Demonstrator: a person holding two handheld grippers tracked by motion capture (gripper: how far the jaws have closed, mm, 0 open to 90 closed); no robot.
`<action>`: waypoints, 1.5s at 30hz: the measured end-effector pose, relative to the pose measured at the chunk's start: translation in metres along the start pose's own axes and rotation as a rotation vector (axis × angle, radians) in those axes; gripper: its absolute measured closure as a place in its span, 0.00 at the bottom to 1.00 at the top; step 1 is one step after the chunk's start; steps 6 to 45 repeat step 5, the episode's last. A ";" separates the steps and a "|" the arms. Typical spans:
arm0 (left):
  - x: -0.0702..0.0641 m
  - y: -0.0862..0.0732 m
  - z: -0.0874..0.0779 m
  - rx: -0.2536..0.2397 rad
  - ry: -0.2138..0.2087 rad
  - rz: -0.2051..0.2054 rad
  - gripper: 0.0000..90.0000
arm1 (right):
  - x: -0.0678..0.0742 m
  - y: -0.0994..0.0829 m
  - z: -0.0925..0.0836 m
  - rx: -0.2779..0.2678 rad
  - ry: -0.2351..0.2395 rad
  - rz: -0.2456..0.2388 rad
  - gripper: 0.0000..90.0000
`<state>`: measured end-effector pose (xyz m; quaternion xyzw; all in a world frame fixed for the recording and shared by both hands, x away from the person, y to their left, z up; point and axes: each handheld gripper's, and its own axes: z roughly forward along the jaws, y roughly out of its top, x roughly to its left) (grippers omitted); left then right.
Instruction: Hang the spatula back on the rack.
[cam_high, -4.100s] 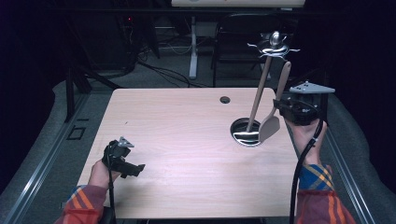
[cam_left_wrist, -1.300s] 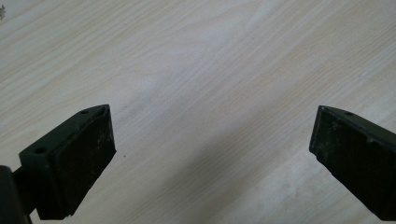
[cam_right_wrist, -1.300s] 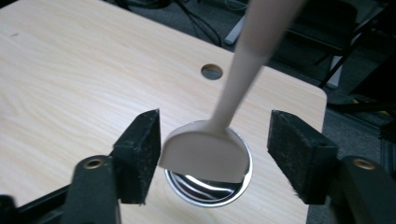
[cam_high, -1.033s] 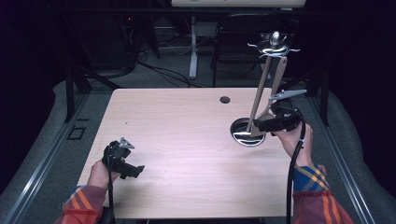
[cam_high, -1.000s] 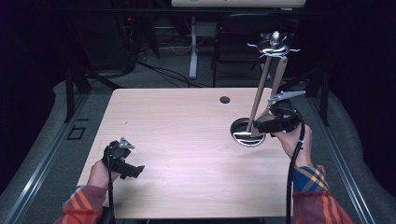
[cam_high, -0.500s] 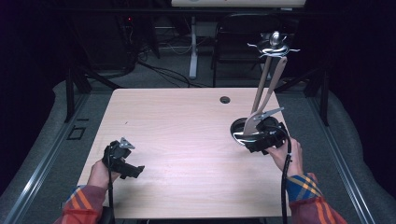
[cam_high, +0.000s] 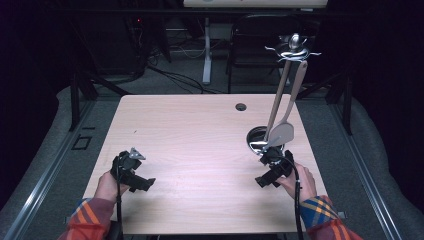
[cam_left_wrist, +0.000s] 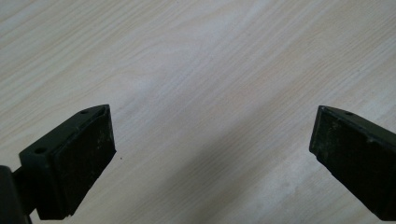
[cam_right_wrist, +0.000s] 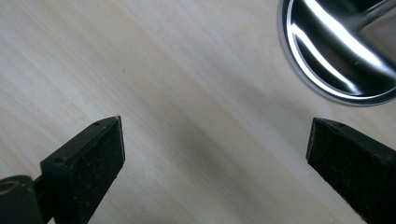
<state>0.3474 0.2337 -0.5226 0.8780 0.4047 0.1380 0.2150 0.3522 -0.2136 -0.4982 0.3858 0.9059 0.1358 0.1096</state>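
Note:
A metal utensil stand rises from a round shiny base at the table's right side. A pale wooden spatula hangs from its top hooks, blade down over the base. My right gripper rests low on the table just in front of the base, open, nothing between its jaws. In the right gripper view the base lies at the upper right, beyond the right gripper. My left gripper sits near the table's front left, open over bare wood, as the left gripper view shows for the left gripper.
The light wooden table has a small dark cable hole near its far edge. Dark chairs, desk legs and cables stand behind the table. Grey floor runs along both sides.
My right gripper has come down from beside the hanging spatula to the table in front of the stand's base. The spatula stays hanging. The left gripper has not moved.

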 end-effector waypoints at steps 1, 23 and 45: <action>-0.001 0.001 0.001 0.002 -0.002 -0.001 0.00 | 0.001 0.000 0.005 0.012 0.007 -0.011 0.01; -0.002 0.002 0.004 0.020 -0.013 0.007 0.00 | 0.004 -0.001 0.027 0.084 0.074 -0.058 0.00; -0.002 0.002 0.004 0.020 -0.013 0.007 0.00 | 0.004 -0.001 0.027 0.084 0.074 -0.058 0.00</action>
